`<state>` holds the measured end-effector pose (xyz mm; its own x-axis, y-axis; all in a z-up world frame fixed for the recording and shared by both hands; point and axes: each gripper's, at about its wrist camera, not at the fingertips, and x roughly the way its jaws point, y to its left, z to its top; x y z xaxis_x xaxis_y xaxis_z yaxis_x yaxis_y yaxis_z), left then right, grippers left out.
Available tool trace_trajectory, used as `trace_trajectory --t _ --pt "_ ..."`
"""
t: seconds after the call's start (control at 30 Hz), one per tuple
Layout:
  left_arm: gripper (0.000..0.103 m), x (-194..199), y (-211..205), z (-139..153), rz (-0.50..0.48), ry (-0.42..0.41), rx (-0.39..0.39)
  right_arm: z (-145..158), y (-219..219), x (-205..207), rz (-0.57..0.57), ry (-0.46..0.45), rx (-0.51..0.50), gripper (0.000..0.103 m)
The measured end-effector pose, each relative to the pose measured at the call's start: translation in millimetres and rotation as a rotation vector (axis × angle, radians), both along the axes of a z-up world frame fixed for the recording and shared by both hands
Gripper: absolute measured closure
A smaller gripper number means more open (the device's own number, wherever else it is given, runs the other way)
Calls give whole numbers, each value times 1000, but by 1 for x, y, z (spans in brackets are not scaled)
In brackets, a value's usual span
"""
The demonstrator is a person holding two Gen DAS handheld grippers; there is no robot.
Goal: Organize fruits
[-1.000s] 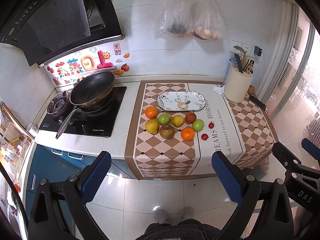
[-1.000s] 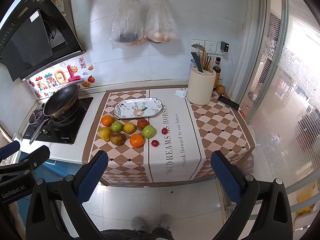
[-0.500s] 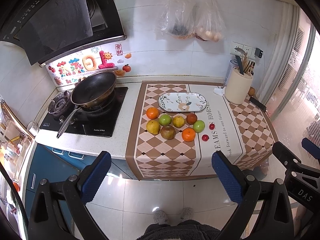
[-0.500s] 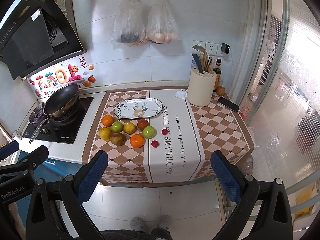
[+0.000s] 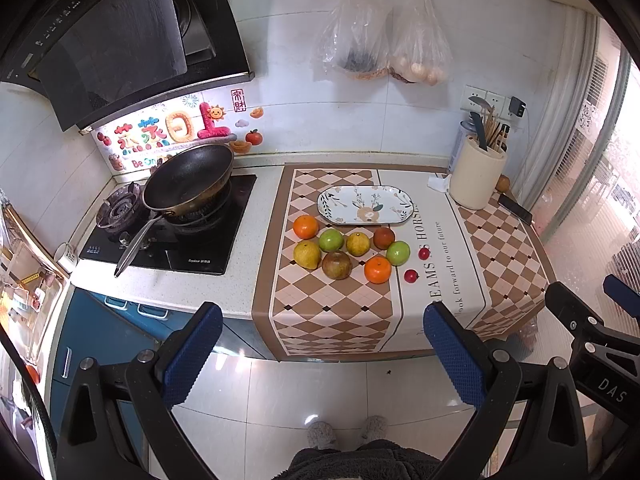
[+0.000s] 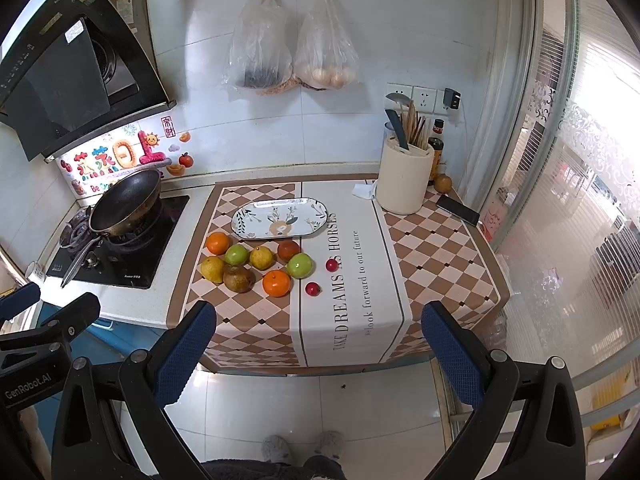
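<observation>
- We find the fruits (image 5: 346, 250) loose in a cluster on the checked cloth, just in front of the oval plate (image 5: 366, 210) and touching none of it; the plate lies bare, its long axis running across the table (image 5: 240, 308), parallel to the front edge.
- Relative to the plate, an orange (image 5: 306, 227) sits at its left front corner, a second orange (image 5: 377, 270) farther forward, and two small red fruits (image 5: 418, 265) off its right front end.
- Both grippers hang well short of the table edge, over the floor, with the fruits straight ahead and below.
- The left gripper (image 5: 320, 352) is spread wide and empty; the cluster lies nearly on its centre line.
- The right gripper (image 6: 318, 350) is likewise spread and empty; the cluster lies left of its centre line, the small red fruits (image 6: 320, 278) closest to it.
- Our judgement: no fruit has yet been placed, and either arm must reach forward and down before any grasp.
</observation>
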<state>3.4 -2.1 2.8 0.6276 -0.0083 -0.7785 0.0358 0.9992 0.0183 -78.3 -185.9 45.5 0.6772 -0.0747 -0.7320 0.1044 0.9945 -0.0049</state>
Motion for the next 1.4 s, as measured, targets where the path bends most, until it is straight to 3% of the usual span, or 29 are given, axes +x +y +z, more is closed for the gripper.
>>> trace_trajectory --t 1.4 --pt "0 5 6 21 20 -18 3 9 -6 2 -4 -18 38 0"
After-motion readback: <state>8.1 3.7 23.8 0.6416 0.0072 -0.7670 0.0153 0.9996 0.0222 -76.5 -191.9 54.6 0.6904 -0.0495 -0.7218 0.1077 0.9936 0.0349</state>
